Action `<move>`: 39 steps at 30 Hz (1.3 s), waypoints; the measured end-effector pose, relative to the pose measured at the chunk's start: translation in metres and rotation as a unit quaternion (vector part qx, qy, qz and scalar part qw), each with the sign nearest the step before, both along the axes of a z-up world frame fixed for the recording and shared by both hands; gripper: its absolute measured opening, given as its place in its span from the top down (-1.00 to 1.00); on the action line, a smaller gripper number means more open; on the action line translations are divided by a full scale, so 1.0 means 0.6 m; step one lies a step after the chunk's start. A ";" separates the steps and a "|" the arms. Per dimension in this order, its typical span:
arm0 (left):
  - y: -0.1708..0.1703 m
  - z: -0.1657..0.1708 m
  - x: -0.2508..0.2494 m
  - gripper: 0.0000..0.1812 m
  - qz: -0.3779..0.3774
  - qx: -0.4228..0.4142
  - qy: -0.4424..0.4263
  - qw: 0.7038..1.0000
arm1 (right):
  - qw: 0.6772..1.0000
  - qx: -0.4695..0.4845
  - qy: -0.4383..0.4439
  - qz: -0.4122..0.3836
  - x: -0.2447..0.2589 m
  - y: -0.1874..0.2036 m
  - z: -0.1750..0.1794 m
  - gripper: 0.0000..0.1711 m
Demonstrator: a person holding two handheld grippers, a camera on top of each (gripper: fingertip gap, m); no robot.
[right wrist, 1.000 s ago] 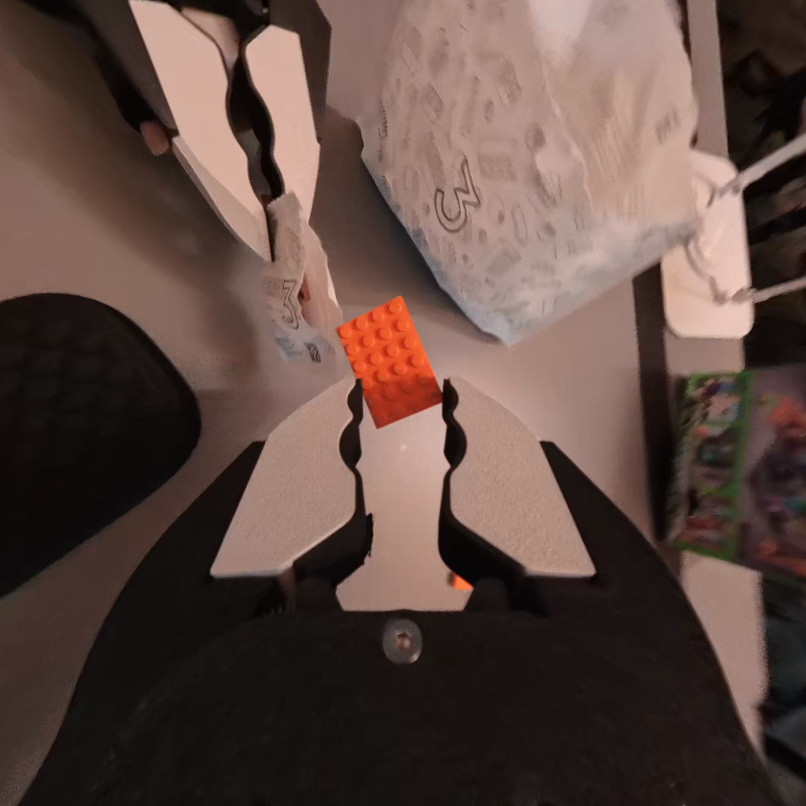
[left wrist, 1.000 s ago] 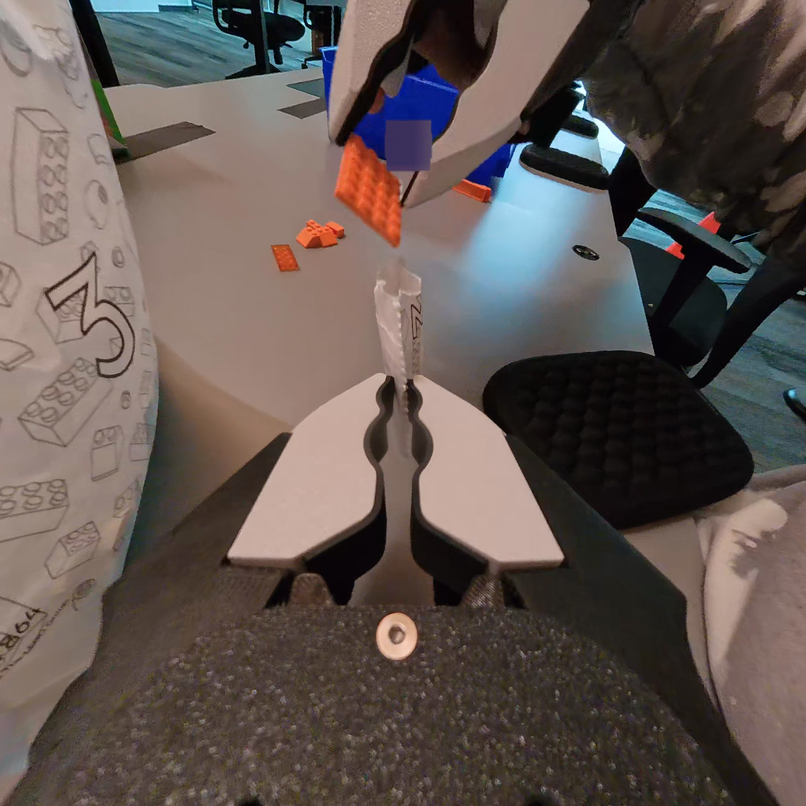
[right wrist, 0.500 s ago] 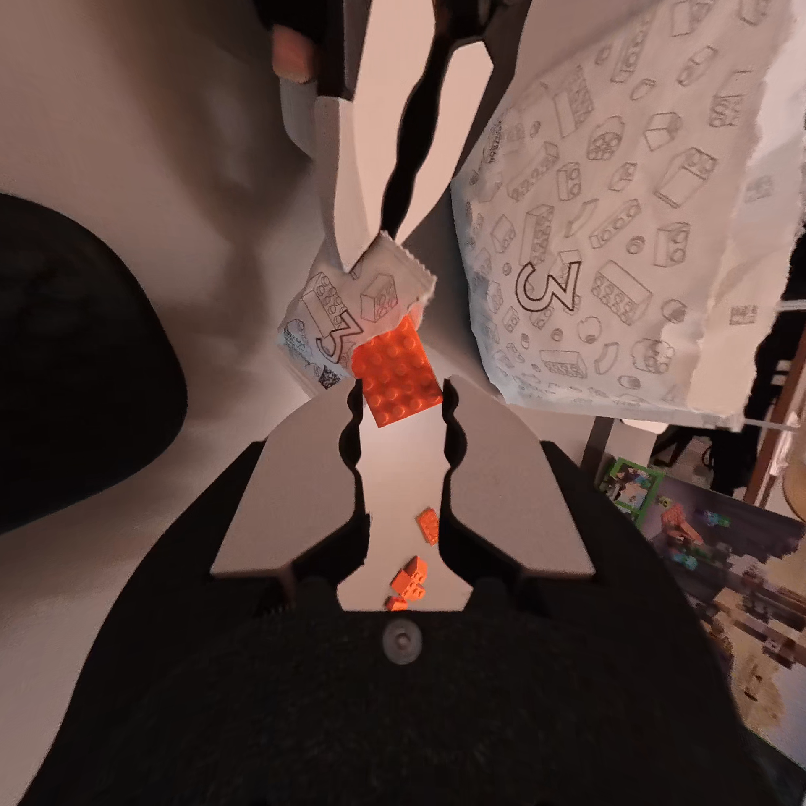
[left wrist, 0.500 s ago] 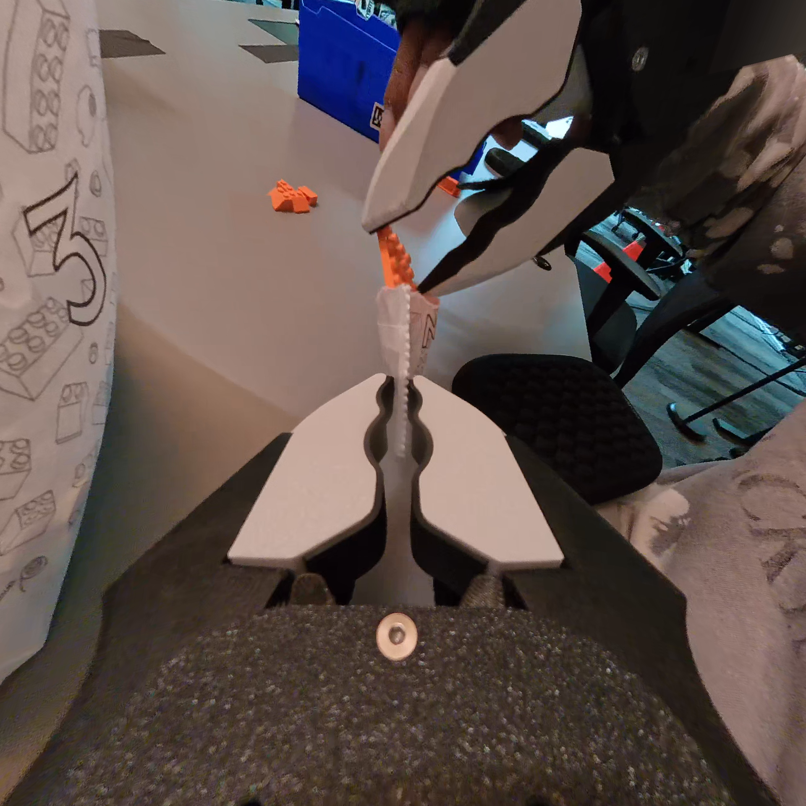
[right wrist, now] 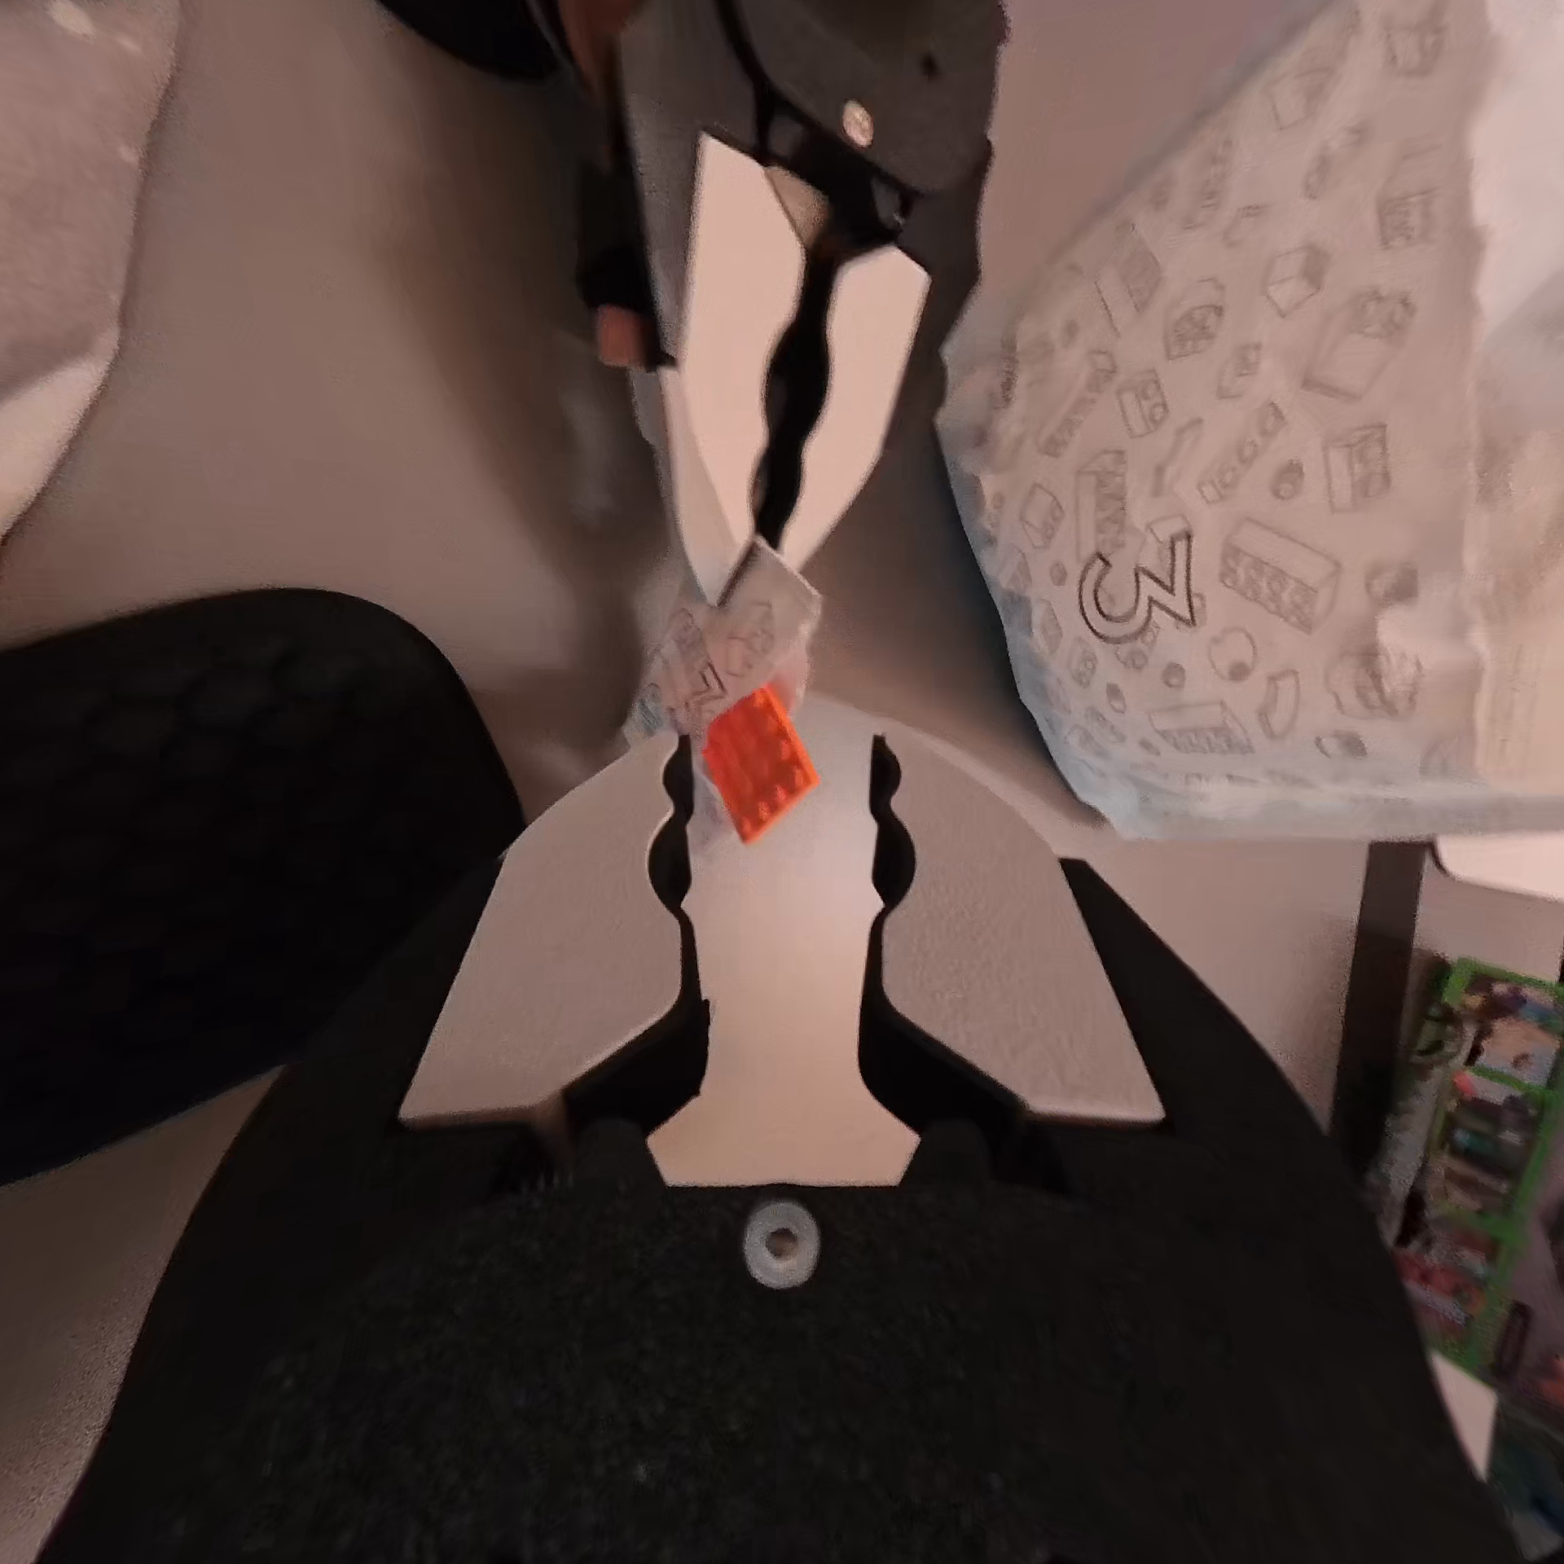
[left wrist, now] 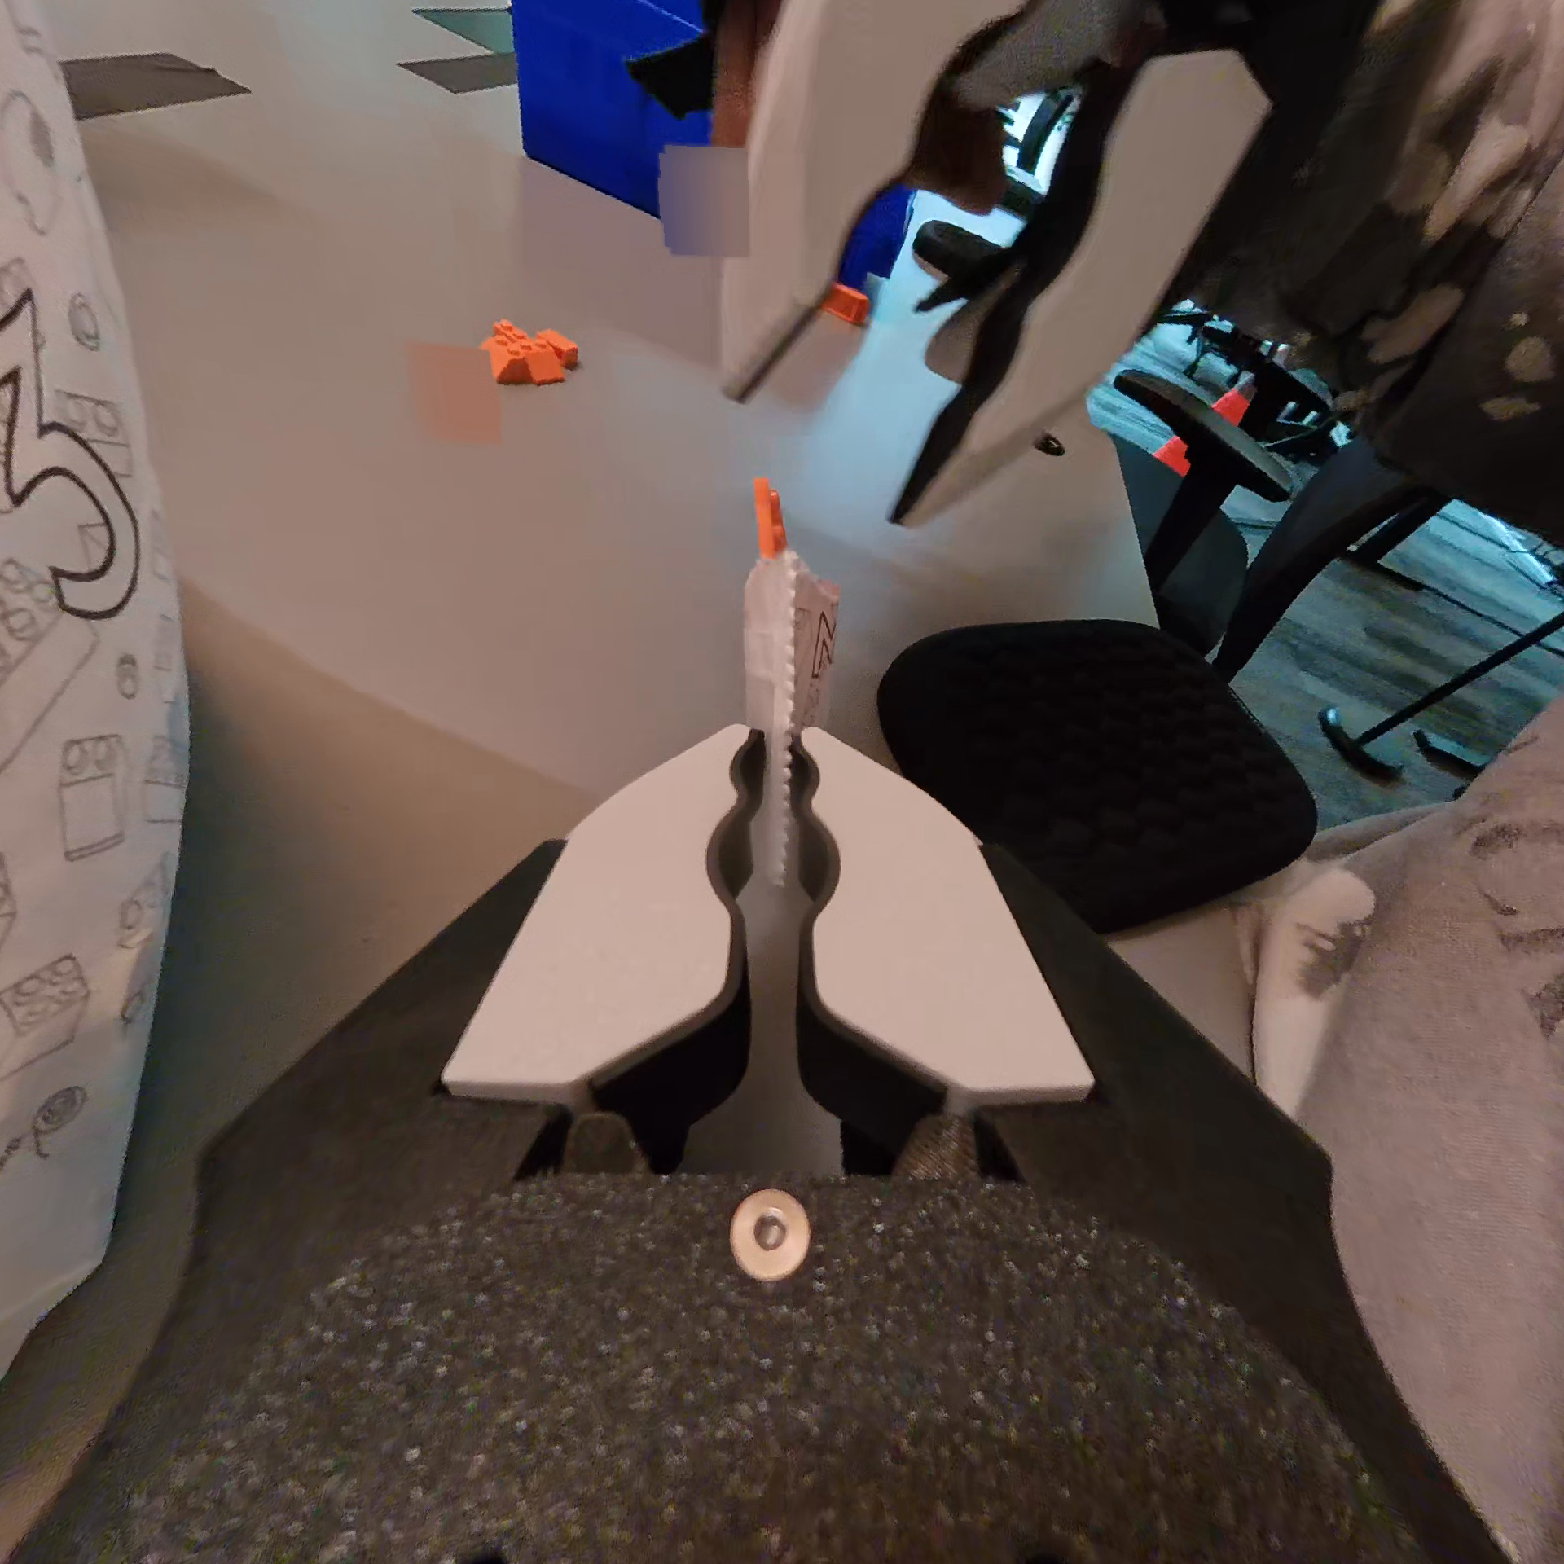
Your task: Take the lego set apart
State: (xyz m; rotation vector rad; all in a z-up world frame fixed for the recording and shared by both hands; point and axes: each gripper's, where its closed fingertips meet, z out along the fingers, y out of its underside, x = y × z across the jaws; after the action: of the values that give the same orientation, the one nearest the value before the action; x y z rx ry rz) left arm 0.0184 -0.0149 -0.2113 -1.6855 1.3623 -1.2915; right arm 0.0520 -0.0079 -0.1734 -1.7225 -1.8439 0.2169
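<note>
My left gripper [left wrist: 779,749] is shut on a small white printed paper bag [left wrist: 791,643] and holds it upright above the table. An orange lego plate [left wrist: 768,520] sticks out of the bag's top opening. In the right wrist view the plate [right wrist: 762,774] hangs half out of the small bag [right wrist: 728,660], which the left gripper [right wrist: 762,550] pinches. My right gripper [right wrist: 779,749] is open, with its jaws on either side of the plate and not gripping it. It also shows in the left wrist view [left wrist: 821,457], above and beyond the bag.
A large printed paper bag [left wrist: 68,592] stands at the left and also shows in the right wrist view [right wrist: 1269,550]. Loose orange bricks [left wrist: 529,355] lie on the white table [left wrist: 338,550]. A blue bin [left wrist: 609,110] stands behind. A black chair seat [left wrist: 1092,770] is at the right. A lego box [right wrist: 1473,1185] is also in view. My hands' fingertips stand some 6 centimetres from each other.
My right gripper carried the orange plate into the small bag's mouth, opened and drew back. The plate now sits in the bag. My left gripper kept its hold.
</note>
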 end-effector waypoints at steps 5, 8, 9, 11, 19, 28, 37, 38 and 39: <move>0.002 -0.002 0.000 0.94 0.003 0.010 0.003 1.000 | 0.999 -0.041 -0.006 -0.023 0.025 0.001 -0.040 0.74; -0.001 -0.007 0.000 0.94 -0.001 0.012 0.011 1.000 | 1.000 -0.021 0.007 -0.011 -0.001 -0.007 -0.044 0.85; -0.001 -0.008 0.001 0.94 0.000 0.012 0.015 1.000 | 1.000 -0.012 0.009 -0.005 -0.009 -0.008 -0.041 0.84; 0.000 -0.011 0.000 0.93 0.004 0.009 0.019 1.000 | 1.000 -0.013 0.013 0.008 -0.021 -0.015 -0.032 0.84; -0.013 -0.009 0.000 0.94 -0.017 0.024 0.016 0.999 | 0.998 -0.056 -0.004 -0.010 -0.013 -0.011 -0.055 0.72; -0.017 0.001 -0.001 0.94 -0.023 0.048 -0.004 0.999 | 0.974 -0.197 0.103 -0.054 -0.009 -0.003 -0.045 0.82; -0.015 -0.001 -0.003 0.95 -0.022 0.045 0.000 0.999 | 0.987 -0.156 0.019 -0.032 0.030 0.024 0.015 1.00; -0.016 0.000 -0.003 0.95 -0.023 0.047 -0.001 0.999 | 0.983 -0.179 0.006 -0.026 0.028 0.016 -0.002 0.84; -0.017 0.000 -0.004 0.94 -0.024 0.050 -0.001 0.998 | 0.978 -0.207 -0.006 -0.027 0.026 0.008 -0.026 0.71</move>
State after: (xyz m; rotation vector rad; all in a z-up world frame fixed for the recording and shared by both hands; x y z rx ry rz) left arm 0.0163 -0.0249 -0.2111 -1.5928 1.4499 -1.2307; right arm 0.0676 -0.0031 -0.1887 -2.0485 -1.8510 0.6068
